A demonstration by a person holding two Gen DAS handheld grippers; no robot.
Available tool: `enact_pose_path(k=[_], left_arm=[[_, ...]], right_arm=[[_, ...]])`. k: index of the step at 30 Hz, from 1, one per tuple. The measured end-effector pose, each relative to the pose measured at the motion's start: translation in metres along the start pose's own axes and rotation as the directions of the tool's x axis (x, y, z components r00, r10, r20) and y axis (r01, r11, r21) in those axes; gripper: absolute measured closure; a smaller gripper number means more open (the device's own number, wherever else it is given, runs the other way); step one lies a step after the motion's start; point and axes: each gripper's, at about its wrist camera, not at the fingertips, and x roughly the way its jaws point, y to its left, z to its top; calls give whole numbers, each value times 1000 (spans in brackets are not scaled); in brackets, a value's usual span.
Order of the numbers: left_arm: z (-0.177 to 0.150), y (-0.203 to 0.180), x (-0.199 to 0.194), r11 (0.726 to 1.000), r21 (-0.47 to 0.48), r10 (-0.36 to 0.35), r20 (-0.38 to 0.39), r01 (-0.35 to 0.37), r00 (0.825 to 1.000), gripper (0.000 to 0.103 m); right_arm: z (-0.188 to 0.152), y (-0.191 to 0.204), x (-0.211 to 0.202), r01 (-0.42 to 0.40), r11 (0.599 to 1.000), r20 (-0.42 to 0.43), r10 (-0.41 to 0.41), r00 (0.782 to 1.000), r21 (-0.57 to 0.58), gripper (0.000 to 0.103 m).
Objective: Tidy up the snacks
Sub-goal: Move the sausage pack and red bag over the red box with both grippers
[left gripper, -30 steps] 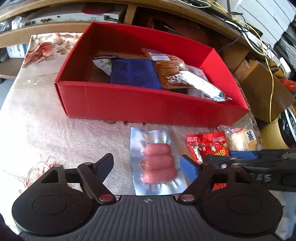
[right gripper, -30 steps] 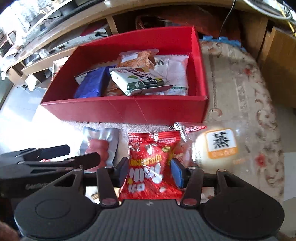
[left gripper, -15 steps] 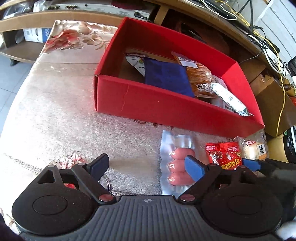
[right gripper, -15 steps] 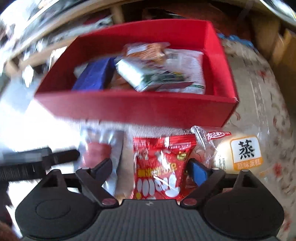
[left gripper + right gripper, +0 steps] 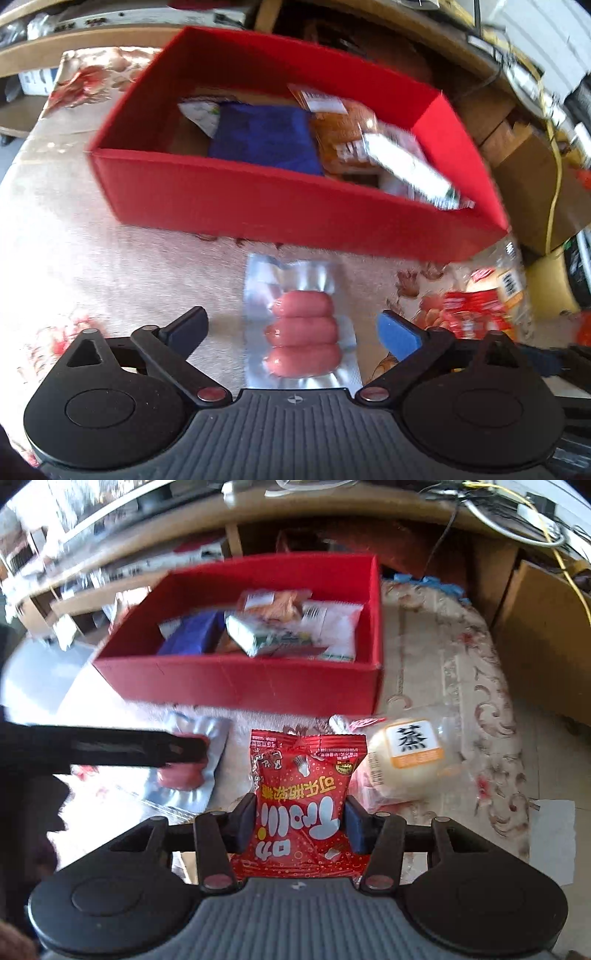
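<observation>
A red box [image 5: 258,210] [image 5: 240,683] on the table holds a blue pack [image 5: 266,136], an orange pack [image 5: 340,129] and a white-green pack [image 5: 410,170]. In front of it lies a silver vacuum pack of pink sausages [image 5: 301,332] [image 5: 184,775]. My left gripper [image 5: 293,325] straddles it, jaws opening wide, pads clear of the pack. My right gripper [image 5: 301,819] is closing, and its pads press both sides of a red snack bag [image 5: 301,794] [image 5: 469,314]. A wrapped bun [image 5: 406,760] lies to the right of that bag.
A floral cloth [image 5: 461,672] covers the table. Wooden shelves [image 5: 110,594] with clutter run behind the box. A cardboard box [image 5: 528,177] and yellow cables [image 5: 554,192] stand off the table's right side. A white paper [image 5: 550,834] lies at the near right.
My left jaws spread wider and swung back so the sausage pack sits centred between them. My right jaws opened wide around the red bag, then closed onto it.
</observation>
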Motion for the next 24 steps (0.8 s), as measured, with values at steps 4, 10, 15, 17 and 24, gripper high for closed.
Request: enact_pose_path(k=[4, 10, 15, 17, 24], left_arm=[[-6, -27, 12, 980, 145, 133, 27, -136, 991, 0], [-22, -26, 7, 963, 219, 145, 57, -154, 988, 6], [-34, -20, -12, 961, 224, 150, 64, -161, 987, 27], [-41, -16, -17, 963, 223, 143, 50, -151, 988, 27], [-60, -5, -35, 969, 211, 120, 31, -124, 992, 28]], right_arm=[[-2, -12, -3, -12, 1000, 0, 12, 1000, 22, 54], [1, -17, -14, -54, 998, 33, 53, 998, 41, 54], [2, -11, -26, -80, 997, 67, 78, 995, 24, 54], [1, -9, -30, -91, 996, 78, 89, 993, 16, 54], [-2, -5, -40, -108, 994, 103, 106, 989, 6, 54]])
